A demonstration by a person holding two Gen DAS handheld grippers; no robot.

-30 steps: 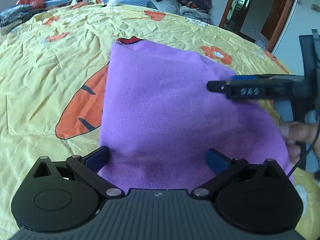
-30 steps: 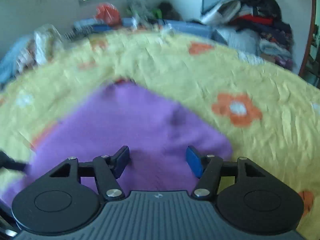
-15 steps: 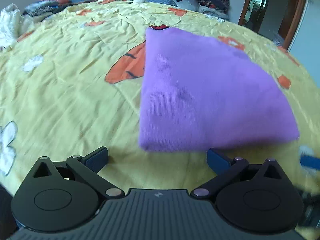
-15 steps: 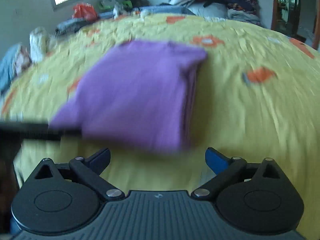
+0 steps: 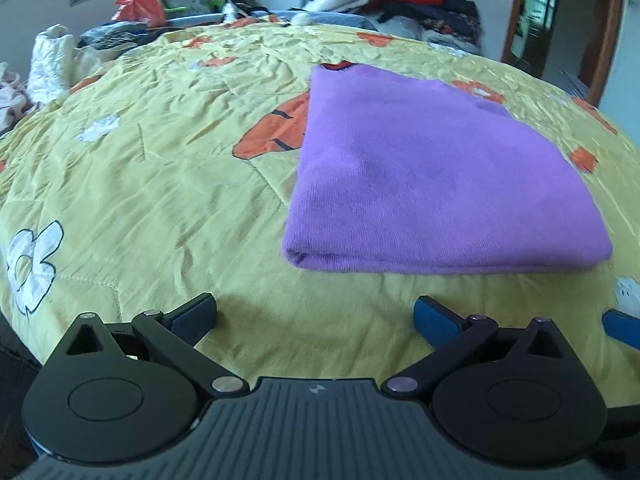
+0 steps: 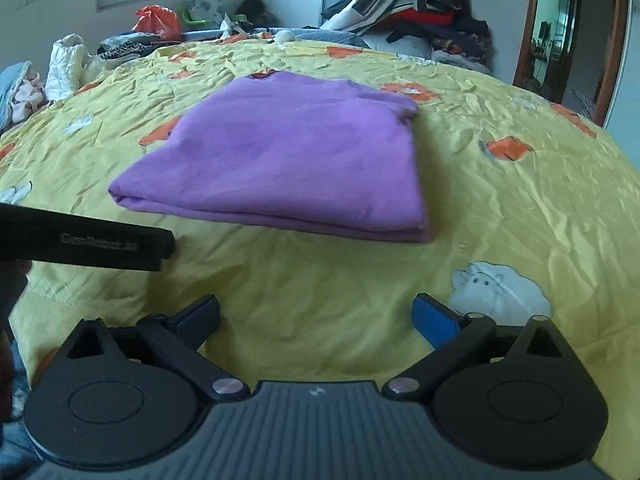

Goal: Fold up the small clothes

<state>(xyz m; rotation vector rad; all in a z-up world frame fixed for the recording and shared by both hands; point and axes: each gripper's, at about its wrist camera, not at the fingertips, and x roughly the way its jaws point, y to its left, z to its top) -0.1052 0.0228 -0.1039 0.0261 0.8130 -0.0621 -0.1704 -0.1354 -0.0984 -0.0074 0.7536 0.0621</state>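
Note:
A purple garment (image 5: 432, 176) lies folded into a flat rectangle on the yellow bedspread (image 5: 160, 184); a red collar edge shows at its far end. It also shows in the right wrist view (image 6: 288, 160). My left gripper (image 5: 316, 314) is open and empty, hovering over the bedspread just short of the garment's near folded edge. My right gripper (image 6: 316, 314) is open and empty, further back from the garment. The left gripper's body crosses the left side of the right wrist view (image 6: 84, 246). A blue fingertip (image 5: 624, 326) of the right gripper shows at the right edge of the left wrist view.
The bedspread has orange carrot (image 5: 280, 132) and flower prints. A pile of clothes (image 6: 416, 8) lies at the far side of the bed. A red bag (image 6: 156, 22) and white bags (image 6: 68, 64) sit far left. A doorway (image 6: 560, 32) is at right.
Both grippers have pulled back off the purple garment toward the near edge of the bed. The garment now lies folded and untouched, and both grippers stay open.

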